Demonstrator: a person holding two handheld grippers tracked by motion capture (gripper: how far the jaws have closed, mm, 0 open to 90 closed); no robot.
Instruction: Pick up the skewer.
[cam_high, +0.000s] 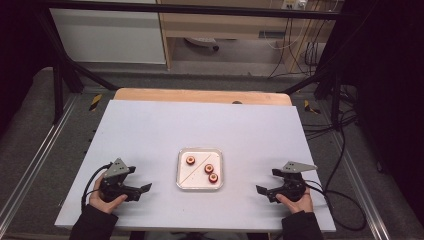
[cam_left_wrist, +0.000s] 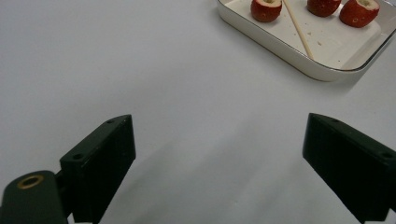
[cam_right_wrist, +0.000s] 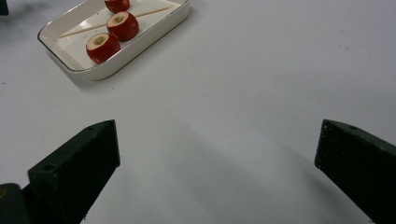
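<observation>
A white rectangular tray (cam_high: 192, 178) sits at the middle of the table. It holds three red cored fruits (cam_high: 190, 160) and a thin wooden skewer (cam_high: 197, 166) lying slantwise. My left gripper (cam_high: 141, 191) rests on the table left of the tray, open and empty, jaws pointing toward it. My right gripper (cam_high: 265, 186) mirrors it on the right side, also open and empty. In the left gripper view the tray (cam_left_wrist: 280, 51), fruits (cam_left_wrist: 266, 9) and skewer (cam_left_wrist: 296, 30) lie ahead of the left gripper (cam_left_wrist: 219, 140). Beyond the right gripper (cam_right_wrist: 217, 140) are the tray (cam_right_wrist: 135, 49), a fruit (cam_right_wrist: 102, 46) and the skewer (cam_right_wrist: 154, 11).
The table top (cam_high: 150, 130) is a pale sheet over a wooden board (cam_high: 200, 95). A black frame (cam_high: 65, 75) stands around the table, with cables (cam_high: 345, 150) on the floor at the right. Each gripper is held by a hand in a dark sleeve (cam_high: 92, 225).
</observation>
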